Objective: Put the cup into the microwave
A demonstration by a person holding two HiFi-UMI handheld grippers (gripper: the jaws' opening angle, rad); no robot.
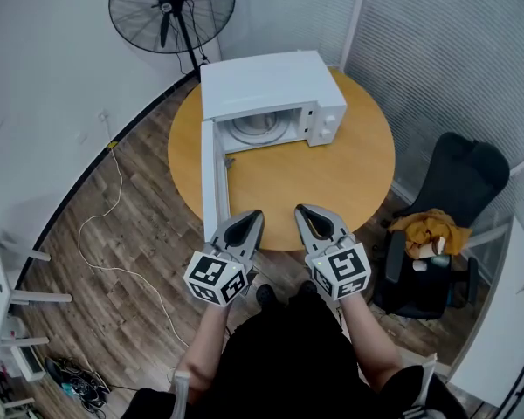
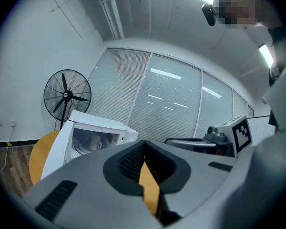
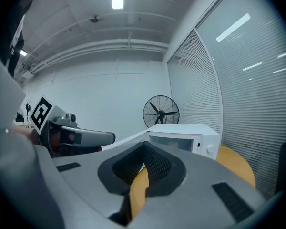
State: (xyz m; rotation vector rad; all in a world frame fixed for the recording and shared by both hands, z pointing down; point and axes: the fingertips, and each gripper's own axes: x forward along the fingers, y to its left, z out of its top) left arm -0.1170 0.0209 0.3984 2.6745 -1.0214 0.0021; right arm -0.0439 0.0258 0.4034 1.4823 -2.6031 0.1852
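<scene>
Left gripper (image 1: 251, 216), right gripper (image 1: 304, 209): level, abreast

We count two tools at the lower middle of the head view: the left tool (image 1: 254, 214) and the right tool (image 1: 302, 209). We see one microwave (image 1: 271, 94) on one round bench (image 1: 349, 182), with one cup (image 2: 94, 143) inside it. There is one fan (image 1: 170, 11) at the upper left. One chair (image 1: 463, 182) at the right carries one orange cloth (image 1: 432, 228).
</scene>
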